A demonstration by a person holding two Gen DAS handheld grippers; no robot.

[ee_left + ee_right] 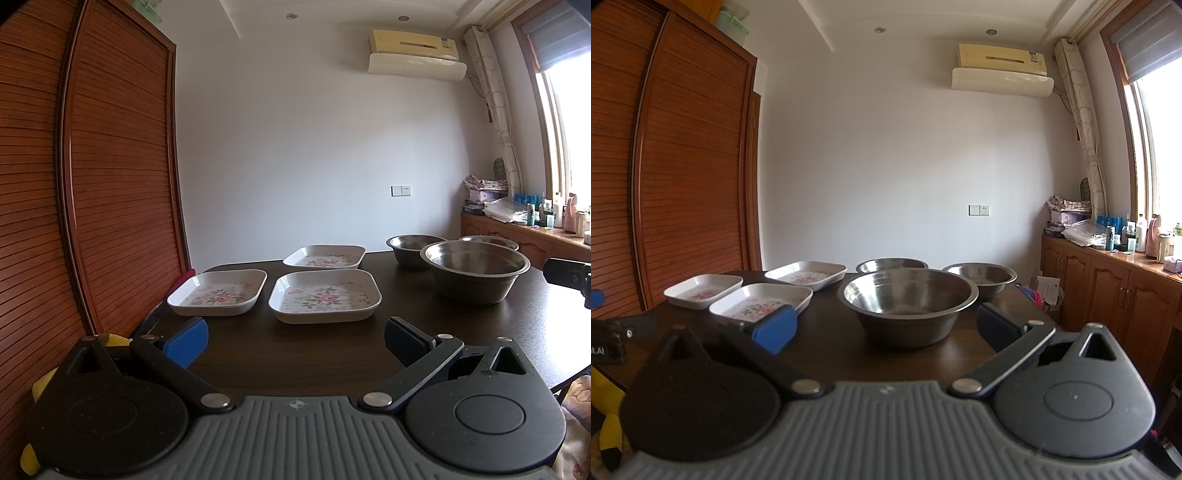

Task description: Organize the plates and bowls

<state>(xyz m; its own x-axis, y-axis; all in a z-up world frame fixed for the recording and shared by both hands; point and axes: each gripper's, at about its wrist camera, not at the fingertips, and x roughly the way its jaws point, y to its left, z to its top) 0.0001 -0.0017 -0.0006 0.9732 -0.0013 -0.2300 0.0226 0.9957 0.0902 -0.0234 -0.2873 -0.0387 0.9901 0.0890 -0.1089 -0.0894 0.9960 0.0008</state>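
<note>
Nearest the cameras, both sets of tongs hang spread wide with nothing between their blue pads, which fits a task that looks not yet begun. The left tongs (295, 341) sit low over the near edge of the dark bench (295, 354) and face the plates; the right tongs (886, 328) face the bowls. That split suggests each hand is meant to take the group in front of it.

Just beyond the left tongs lies the nearest floral plate (325, 297), square, white and shallow. The left floral plate (218, 292) rests just beside it, apart by a narrow gap, close to the bench's left edge. Behind them the far floral plate (325, 256) lies on its own. All 3 sit flat and separate, none stacked, so gathering them into 1 pile is probably the plate half of the job. Their raised rims give the pads an edge to pinch.

On the right half, the large steel bowl (910, 306) stands closest, directly ahead of the right tongs. Behind it stand 2 smaller steel bowls, the back-left bowl (892, 265) and the back-right bowl (980, 278), near each other but apart. All are upright and seem empty. Judging by size, the smaller ones would nest inside the large one, and thin slick rims could slip in a pinch.
</note>
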